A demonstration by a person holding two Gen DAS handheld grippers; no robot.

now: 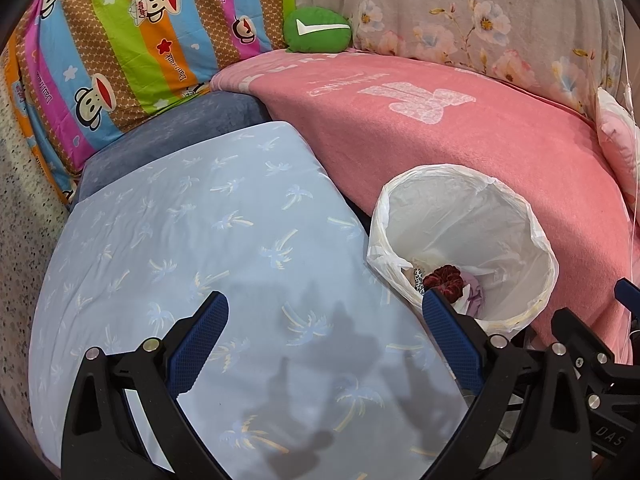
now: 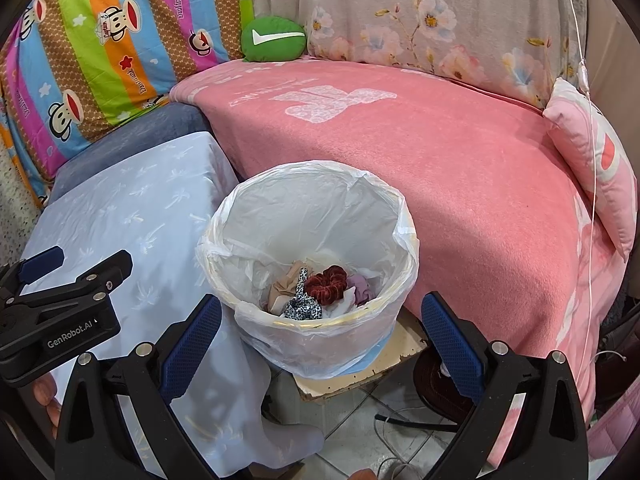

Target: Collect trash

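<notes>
A white bin lined with a plastic bag (image 2: 308,208) stands between a light blue cloth-covered table (image 2: 132,208) and a pink bed. Inside lie several scraps: a dark red scrunchie (image 2: 327,280), a beige piece, a black-and-white patterned piece and a lilac piece. My right gripper (image 2: 320,320) is open and empty, hovering over the bin's near rim. My left gripper (image 1: 324,320) is open and empty above the blue table (image 1: 200,232), with the bin (image 1: 460,208) just to its right; the left gripper also shows in the right wrist view (image 2: 60,280).
A pink blanket (image 2: 420,152) covers the bed. A striped monkey-print pillow (image 1: 120,40), a green cushion (image 1: 316,30) and a floral cover (image 1: 480,20) line the back. A pink pillow (image 2: 592,160) lies at right. A worn board (image 2: 360,372), cables and tiled floor lie below the bin.
</notes>
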